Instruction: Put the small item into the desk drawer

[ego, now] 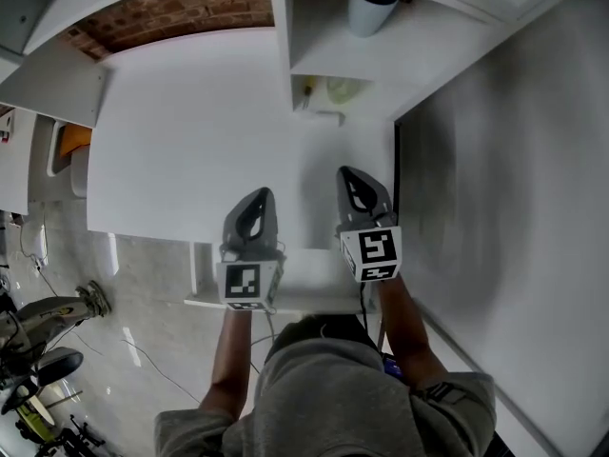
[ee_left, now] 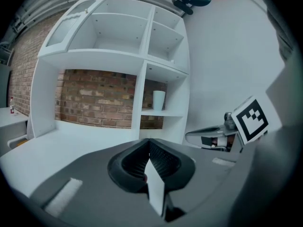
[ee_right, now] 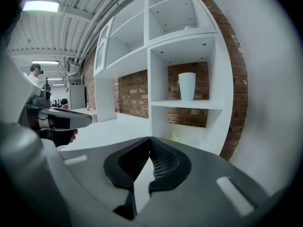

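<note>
Reaching the pale yellow small item point(ego: 344, 88), which lies in the lowest cubby of the white shelf unit point(ego: 447, 46) on the white desk point(ego: 190, 160), calls for opening first. The left tongs point(ego: 265, 194) and right tongs point(ego: 347, 171) are both closed and empty, well short of it. One pair should spread before entering the cubby.

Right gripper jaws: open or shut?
Shut. The right gripper shows its jaw tips meeting in its own view, with nothing between them.
</note>
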The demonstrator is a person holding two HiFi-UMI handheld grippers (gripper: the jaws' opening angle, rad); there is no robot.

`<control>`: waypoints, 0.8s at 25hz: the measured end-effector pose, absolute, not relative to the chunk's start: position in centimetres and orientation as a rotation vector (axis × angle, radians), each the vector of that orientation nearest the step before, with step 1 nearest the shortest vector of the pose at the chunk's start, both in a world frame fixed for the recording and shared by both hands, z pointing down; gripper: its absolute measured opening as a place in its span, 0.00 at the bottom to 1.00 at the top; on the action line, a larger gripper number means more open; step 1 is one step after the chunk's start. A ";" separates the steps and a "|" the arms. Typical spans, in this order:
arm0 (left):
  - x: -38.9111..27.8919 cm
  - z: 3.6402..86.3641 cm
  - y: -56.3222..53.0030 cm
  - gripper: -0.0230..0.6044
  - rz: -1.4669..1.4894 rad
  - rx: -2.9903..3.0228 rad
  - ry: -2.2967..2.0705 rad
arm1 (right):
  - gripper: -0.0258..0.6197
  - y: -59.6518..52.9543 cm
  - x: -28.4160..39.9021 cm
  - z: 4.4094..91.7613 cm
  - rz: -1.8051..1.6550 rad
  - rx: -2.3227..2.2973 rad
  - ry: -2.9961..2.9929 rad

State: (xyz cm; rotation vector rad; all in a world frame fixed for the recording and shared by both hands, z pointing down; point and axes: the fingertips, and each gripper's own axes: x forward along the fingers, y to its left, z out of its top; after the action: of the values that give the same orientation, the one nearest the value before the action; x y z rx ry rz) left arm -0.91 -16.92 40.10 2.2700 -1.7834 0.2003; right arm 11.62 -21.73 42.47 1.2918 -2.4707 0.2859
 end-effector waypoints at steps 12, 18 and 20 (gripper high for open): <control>-1.7 45.2 -21.2 0.06 0.238 2.232 -1.749 | 0.04 -26.2 11.2 48.8 0.370 1.283 -2.408; -1.7 48.4 -22.8 0.06 0.261 2.208 -1.732 | 0.05 -28.4 10.9 52.6 0.407 1.271 -2.384; -1.6 49.6 -23.2 0.06 0.269 2.202 -1.729 | 0.04 -29.0 10.8 54.0 0.407 1.267 -2.376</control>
State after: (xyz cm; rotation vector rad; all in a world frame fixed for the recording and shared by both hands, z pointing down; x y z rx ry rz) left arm -1.61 -23.23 49.60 2.2021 -1.7286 0.2689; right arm 10.81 -29.05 53.99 1.2669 -2.3763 0.4068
